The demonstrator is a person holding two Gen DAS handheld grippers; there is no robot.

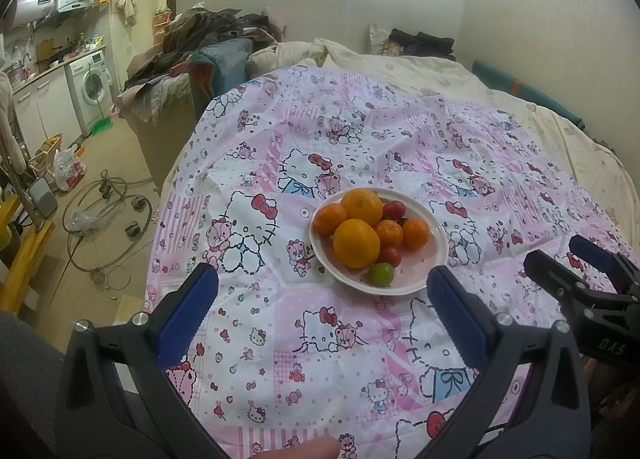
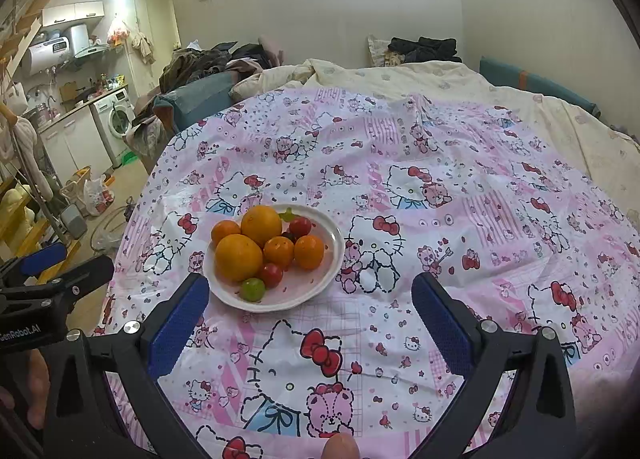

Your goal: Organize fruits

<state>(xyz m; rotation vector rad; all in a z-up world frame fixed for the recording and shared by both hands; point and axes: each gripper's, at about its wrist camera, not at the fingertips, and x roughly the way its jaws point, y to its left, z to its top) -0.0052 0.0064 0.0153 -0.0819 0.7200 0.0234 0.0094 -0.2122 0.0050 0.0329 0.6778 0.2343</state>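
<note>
White plate (image 1: 434, 259) of fruit sits on the pink cartoon-cat cloth (image 1: 320, 359) over the bed: two big oranges (image 1: 356, 243), smaller mandarins (image 2: 309, 251), red tomatoes (image 2: 271, 274), one green fruit (image 1: 381, 274) at the near edge. Left tongs (image 1: 322, 289) & right tongs (image 2: 310, 293) both spread wide, holding nothing, hovering just short of the plate.

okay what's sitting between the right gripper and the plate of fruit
Nothing but bare Hello Kitty tablecloth. In the right wrist view, the open right gripper faces the plate with only printed cloth in the gap; the green fruit sits nearest on the plate.
</note>
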